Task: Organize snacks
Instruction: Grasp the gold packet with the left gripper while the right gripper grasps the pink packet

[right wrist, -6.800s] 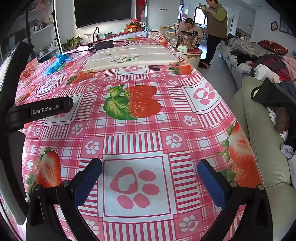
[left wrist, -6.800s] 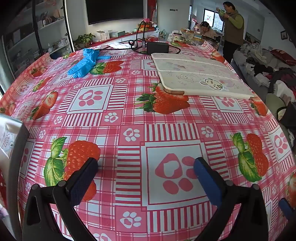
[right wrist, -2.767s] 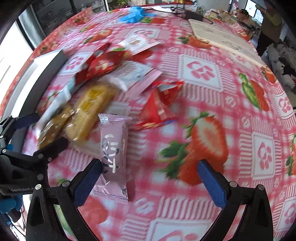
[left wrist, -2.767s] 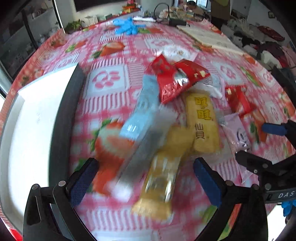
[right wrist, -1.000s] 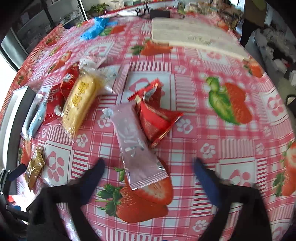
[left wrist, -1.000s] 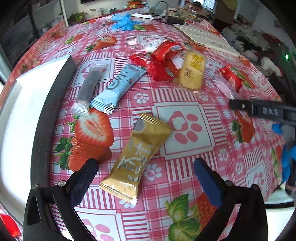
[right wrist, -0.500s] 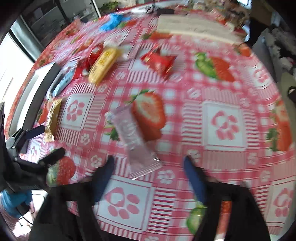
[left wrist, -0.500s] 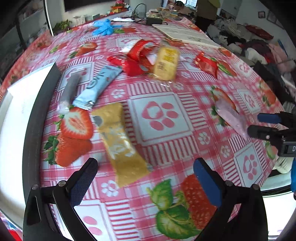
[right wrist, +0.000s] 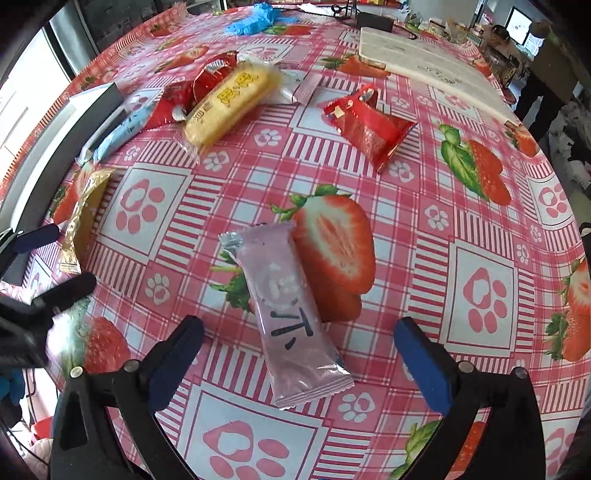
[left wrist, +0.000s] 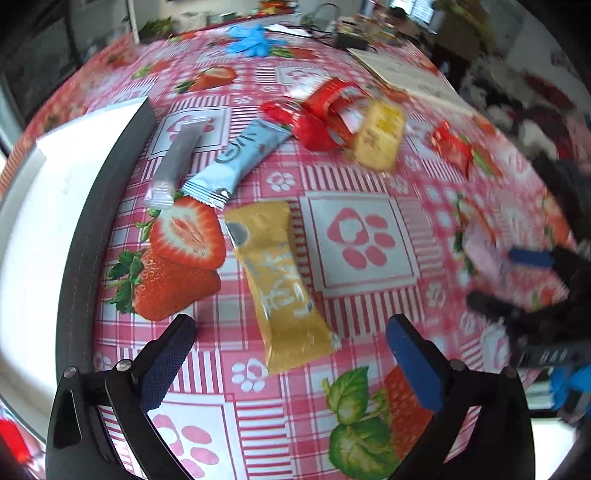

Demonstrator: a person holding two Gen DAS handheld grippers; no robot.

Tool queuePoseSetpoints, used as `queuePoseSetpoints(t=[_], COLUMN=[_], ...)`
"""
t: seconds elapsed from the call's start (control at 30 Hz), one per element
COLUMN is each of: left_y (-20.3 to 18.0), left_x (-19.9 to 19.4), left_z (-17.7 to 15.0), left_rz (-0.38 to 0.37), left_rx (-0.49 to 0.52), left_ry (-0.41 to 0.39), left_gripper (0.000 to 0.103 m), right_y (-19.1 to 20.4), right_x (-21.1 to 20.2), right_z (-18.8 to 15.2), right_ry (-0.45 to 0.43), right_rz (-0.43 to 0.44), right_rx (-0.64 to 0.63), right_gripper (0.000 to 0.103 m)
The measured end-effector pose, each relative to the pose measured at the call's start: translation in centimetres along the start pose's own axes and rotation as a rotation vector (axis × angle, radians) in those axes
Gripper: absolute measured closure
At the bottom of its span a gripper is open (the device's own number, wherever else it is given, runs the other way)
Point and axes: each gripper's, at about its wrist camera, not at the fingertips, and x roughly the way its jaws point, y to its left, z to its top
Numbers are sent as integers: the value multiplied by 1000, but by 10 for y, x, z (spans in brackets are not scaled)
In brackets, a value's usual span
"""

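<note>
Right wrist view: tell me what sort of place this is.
Probably a lived-in home or shared room: a table under a strawberry-print tablecloth, clothes heaped at the right edge, and a lit screen at the back where someone stands.

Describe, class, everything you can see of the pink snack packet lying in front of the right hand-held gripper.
The pink snack packet is a long, flat pillow-style wrapper, pale pink and glossy like plastic film, with crimped, serrated seals at both ends and dark printed strokes on its face. It looks sealed and unopened. It lies flat on the strawberry-print tablecloth, angled slightly, partly covering a printed strawberry. The right hand-held gripper is opening, its blue pads to either side of the packet's near end without touching it. No other snack touches it.
</note>
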Motion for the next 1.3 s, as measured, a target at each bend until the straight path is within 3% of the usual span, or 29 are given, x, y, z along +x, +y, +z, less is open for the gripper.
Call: queuePoseSetpoints(t=[0.07, 0.13, 0.53, 1.1, 1.2, 1.23, 1.27, 1.3], left_y=[-3, -13, -21, -24, -28, -30, -34, -37], left_x=[5, 14, 9, 15, 13, 11, 8, 4], left_z=[8, 13, 3, 15, 15, 15, 14, 13], left_rz=[29, 108, 131, 147, 139, 132, 123, 118], left_rx=[-5, 31, -13, -52, -42, -27, -4, 15], left_ry=[22, 37, -90, -17, -14, -17, -26, -35], left_gripper=[0, 0, 0, 0, 8, 17, 33, 44], right_y=[-1, -1, -1, -2, -2, -2, -1, -1], right_x=[0, 0, -2, -2, -1, -1, -2, -3], right_z=[-1, -1, -3, -2, -1, -1, -1, -1], right_ry=[-6, -14, -25, -23, -11, -1, 3, 2], right_rz=[2, 2, 5, 6, 2, -2, -5, -4], right_rx=[-2, -4, -19, -15, -4, 10, 16, 19], right_gripper=[0, 0, 0, 0, 0, 0, 4, 12])
